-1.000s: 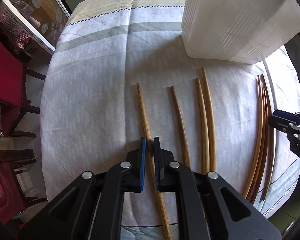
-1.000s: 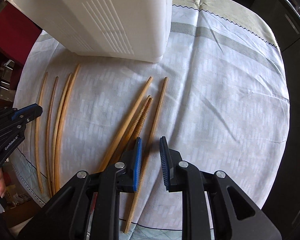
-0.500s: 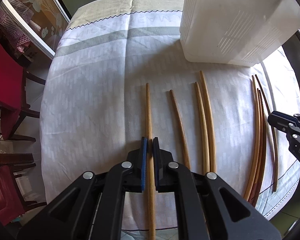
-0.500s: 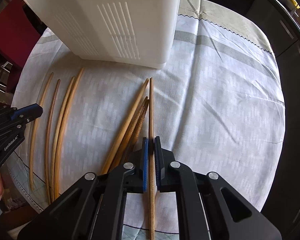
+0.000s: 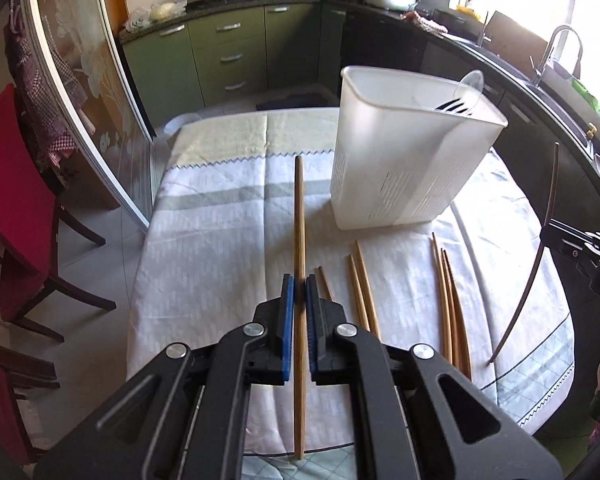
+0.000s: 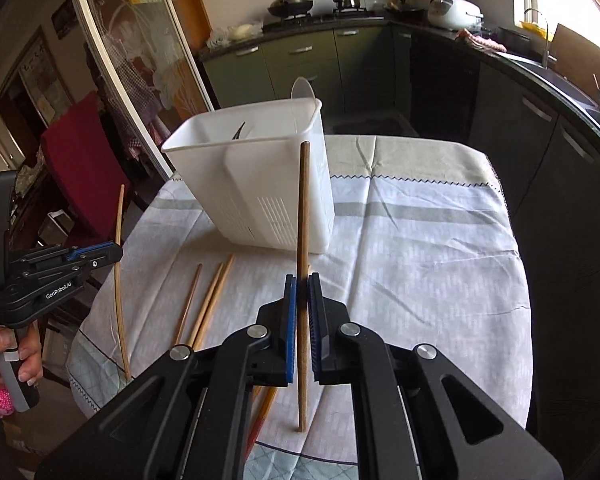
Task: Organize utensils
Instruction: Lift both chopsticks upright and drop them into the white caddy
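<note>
The left gripper (image 5: 297, 280) is clamped on a light bamboo chopstick (image 5: 299, 220), gripped near mid-length so that both ends project clear of the blue pads and the stick sits balanced, raised off the cloth. The right gripper (image 6: 302, 280) is likewise closed on a darker wooden chopstick (image 6: 303, 208), held the same way, with its far tip pointing up toward the utensil holder (image 6: 260, 184). Each stick lies along its gripper's finger axis, an orientation that would probably let the far tip be steered into the holder's open top. Just beyond the grippers, the remaining chopsticks lie on the counter in loose groups: a single one and a pair (image 5: 362, 284) near the left gripper, and a bundle (image 5: 448, 300) further to the right. Their roughly parallel layout leaves gaps for the gripper fingers to straddle one stick at a time. Behind them the white plastic utensil holder stands upright on the tablecloth (image 5: 220, 240), well apart from both lifted sticks; something dark already rests inside it, though what it is cannot be told. Judged from this, two chopsticks are in transit and seven remain to be collected.
</note>
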The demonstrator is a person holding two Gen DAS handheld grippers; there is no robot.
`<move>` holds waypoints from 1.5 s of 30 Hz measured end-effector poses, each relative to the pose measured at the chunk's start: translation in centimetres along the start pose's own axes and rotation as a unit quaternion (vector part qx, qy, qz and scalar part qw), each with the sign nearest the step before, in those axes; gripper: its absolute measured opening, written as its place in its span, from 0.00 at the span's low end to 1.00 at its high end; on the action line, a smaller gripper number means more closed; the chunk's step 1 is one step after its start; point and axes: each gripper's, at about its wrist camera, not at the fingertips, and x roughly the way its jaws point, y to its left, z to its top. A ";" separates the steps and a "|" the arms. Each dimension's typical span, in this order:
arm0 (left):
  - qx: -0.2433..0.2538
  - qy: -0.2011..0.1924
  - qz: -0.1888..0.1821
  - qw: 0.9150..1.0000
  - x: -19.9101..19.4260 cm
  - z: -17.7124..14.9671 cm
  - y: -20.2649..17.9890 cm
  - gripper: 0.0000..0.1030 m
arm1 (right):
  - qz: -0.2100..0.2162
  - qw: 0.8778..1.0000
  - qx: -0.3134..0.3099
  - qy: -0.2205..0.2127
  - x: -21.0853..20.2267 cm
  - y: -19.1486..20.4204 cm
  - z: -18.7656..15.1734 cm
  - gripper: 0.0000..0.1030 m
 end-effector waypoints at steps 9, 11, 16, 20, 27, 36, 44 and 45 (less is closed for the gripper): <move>0.008 -0.048 -0.009 0.999 -4.6 -1.3 -0.3 0.06 | -0.002 0.999 -0.004 -0.051 -4.0 -1.2 -2.8 0.07; 0.010 -0.052 -0.010 0.999 -5.2 -1.7 -0.2 0.06 | 0.000 0.999 -0.007 -0.053 -5.0 -1.0 -3.3 0.07; 0.009 -0.065 -0.012 0.998 -6.3 -2.5 -0.3 0.06 | 0.000 0.998 -0.015 -0.059 -6.2 -0.5 -4.3 0.07; 0.012 -0.079 -0.015 0.997 -7.5 -3.0 -0.4 0.06 | 0.002 0.998 -0.015 -0.063 -6.7 -0.3 -4.4 0.07; 0.015 -0.094 -0.026 0.995 -9.0 -2.7 -0.6 0.06 | 0.018 0.997 -0.015 -0.068 -7.3 0.1 -3.3 0.07; 0.016 -0.124 -0.058 0.990 -12.7 2.6 -1.6 0.06 | 0.053 0.992 -0.008 -0.114 -11.1 0.9 2.8 0.07; 0.014 -0.219 -0.063 0.974 -18.2 10.5 -2.9 0.06 | 0.056 0.975 -0.001 -0.216 -15.4 1.4 10.8 0.07; 0.013 -0.230 -0.061 0.971 -18.3 11.4 -3.1 0.06 | 0.047 0.973 -0.002 -0.228 -15.4 1.5 11.6 0.07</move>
